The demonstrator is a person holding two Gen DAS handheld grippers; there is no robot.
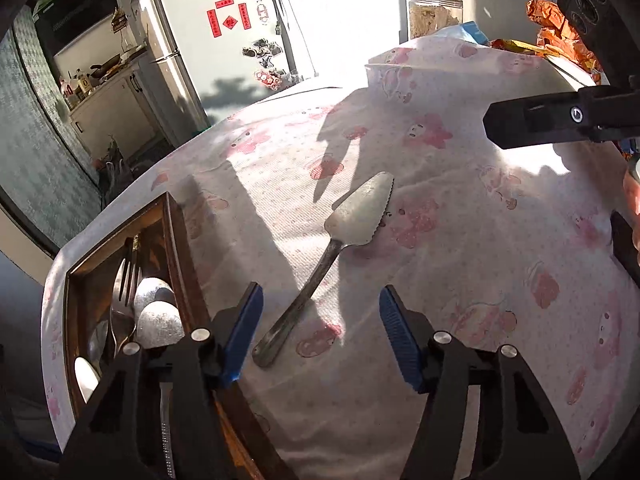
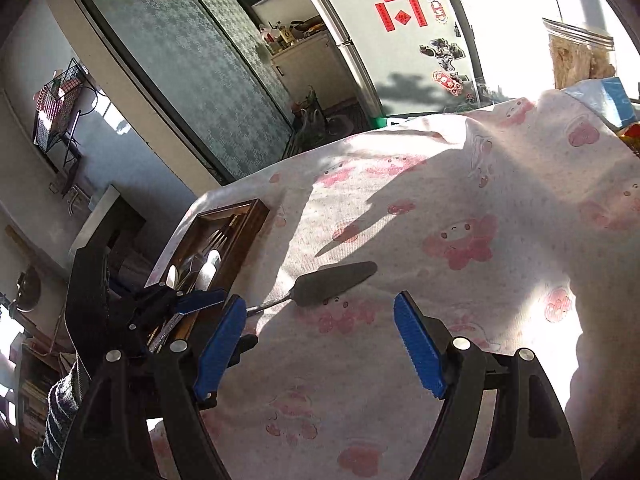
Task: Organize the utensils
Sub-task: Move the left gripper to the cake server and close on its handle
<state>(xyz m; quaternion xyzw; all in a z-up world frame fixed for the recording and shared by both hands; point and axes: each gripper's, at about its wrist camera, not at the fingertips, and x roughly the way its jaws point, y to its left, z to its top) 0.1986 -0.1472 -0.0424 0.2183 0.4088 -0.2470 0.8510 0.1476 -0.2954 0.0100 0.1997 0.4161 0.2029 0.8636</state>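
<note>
A metal cake server point(image 1: 340, 240) with a serrated blade lies slantwise on the pink-flowered tablecloth point(image 1: 460, 280). Its handle end point(image 1: 272, 344) rests between the blue pads of my left gripper point(image 1: 320, 300), nearer the left pad; the pads do not touch it and the gripper is open. To the left stands a dark wooden tray point(image 1: 176, 240) holding forks and spoons point(image 1: 156, 312). In the right wrist view the server point(image 2: 336, 280) lies just ahead of my right gripper point(image 2: 320, 308), which is open and holds nothing. A blue pad point(image 2: 200, 302) of the left gripper shows beside the tray point(image 2: 256, 216).
The table's left edge drops off just past the tray. Snack bags point(image 1: 560, 28) and a clear zip bag point(image 1: 432, 16) sit at the far right, where the cloth humps up point(image 1: 400, 68). A white fridge point(image 1: 216, 40) stands beyond. A black finger point(image 1: 540, 120) of the right tool reaches in from the right.
</note>
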